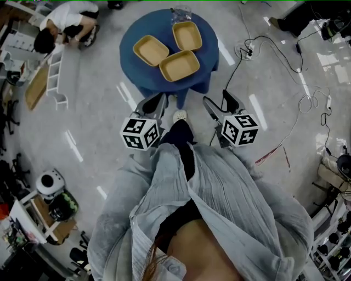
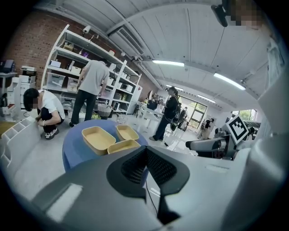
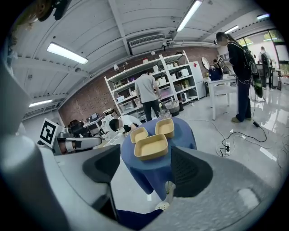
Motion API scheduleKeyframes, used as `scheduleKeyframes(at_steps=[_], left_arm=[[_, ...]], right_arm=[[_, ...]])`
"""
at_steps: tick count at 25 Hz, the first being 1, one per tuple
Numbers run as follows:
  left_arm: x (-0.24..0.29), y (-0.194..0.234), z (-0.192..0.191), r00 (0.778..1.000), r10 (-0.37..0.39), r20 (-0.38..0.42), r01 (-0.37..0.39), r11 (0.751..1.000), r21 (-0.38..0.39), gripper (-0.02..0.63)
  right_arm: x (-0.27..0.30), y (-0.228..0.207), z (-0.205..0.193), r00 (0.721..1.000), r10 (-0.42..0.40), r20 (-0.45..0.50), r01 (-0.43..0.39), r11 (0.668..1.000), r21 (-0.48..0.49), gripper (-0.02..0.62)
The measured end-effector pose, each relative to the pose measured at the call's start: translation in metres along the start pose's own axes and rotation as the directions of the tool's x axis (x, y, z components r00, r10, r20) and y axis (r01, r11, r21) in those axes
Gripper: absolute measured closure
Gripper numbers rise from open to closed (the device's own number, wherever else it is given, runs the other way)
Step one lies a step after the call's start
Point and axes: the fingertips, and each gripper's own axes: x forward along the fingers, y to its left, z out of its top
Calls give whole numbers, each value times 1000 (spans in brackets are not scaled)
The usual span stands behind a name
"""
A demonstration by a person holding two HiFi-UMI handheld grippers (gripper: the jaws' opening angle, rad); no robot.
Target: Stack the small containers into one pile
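Note:
Three tan, shallow containers lie side by side, unstacked, on a round blue table: one at the left, one at the back, one at the front. Both grippers hang short of the table, over the floor. My left gripper is shut with nothing in it; in the left gripper view its pads meet below the containers. My right gripper is open and empty; in the right gripper view its jaws frame the front container.
A clear cup stands at the table's back edge. A person crouches at the upper left beside a white rack lying on the floor. Cables run across the floor at the right. Shelving lines the far wall.

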Motion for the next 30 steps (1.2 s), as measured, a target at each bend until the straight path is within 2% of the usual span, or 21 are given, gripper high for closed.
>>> scheduleKeyframes(at_steps=[16, 23, 30], left_arm=[[40, 57, 50, 1000, 1, 30, -2, 1000, 21, 595], [46, 69, 56, 999, -18, 39, 17, 1000, 24, 595], [54, 74, 54, 998, -47, 34, 47, 999, 23, 595]], right_arm=[[66, -8, 52, 999, 10, 33, -10, 1000, 10, 252], [80, -9, 60, 999, -1, 48, 0, 1000, 16, 252], [75, -14, 58, 997, -46, 54, 45, 999, 30, 252]])
